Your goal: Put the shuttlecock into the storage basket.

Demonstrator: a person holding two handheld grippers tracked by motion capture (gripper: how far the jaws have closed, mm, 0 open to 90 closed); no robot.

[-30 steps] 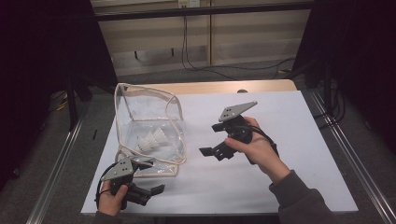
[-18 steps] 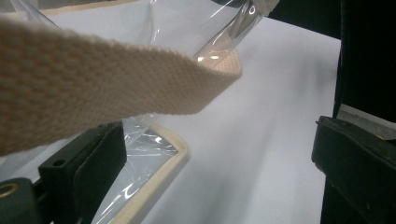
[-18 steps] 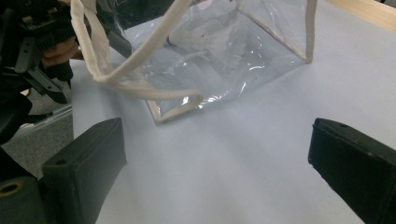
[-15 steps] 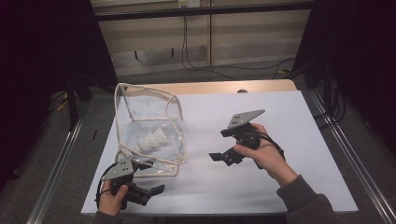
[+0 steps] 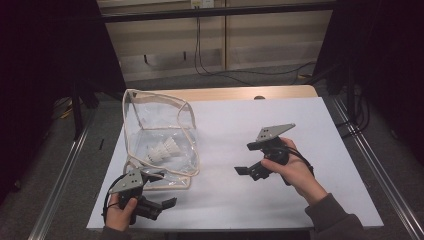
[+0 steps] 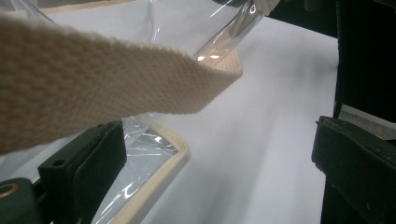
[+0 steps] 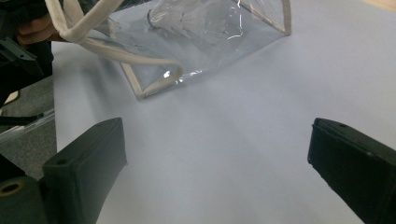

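Bare table (image 5: 240,125) lies right of the clear bag (image 5: 155,127); its strap (image 6: 116,84) crosses the left jaws.

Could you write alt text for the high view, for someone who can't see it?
A clear plastic bag with cream trim, holding two white shuttlecocks, lies on a white table. The left gripper sits open beside its strap; the right gripper hovers open, apart from the bag.

Clear plastic bag with cream webbing trim (image 5: 159,131) holding white shuttlecocks (image 5: 163,149) on white tabletop (image 5: 260,125); left gripper (image 5: 162,206) beside it, right gripper (image 5: 242,171) apart.
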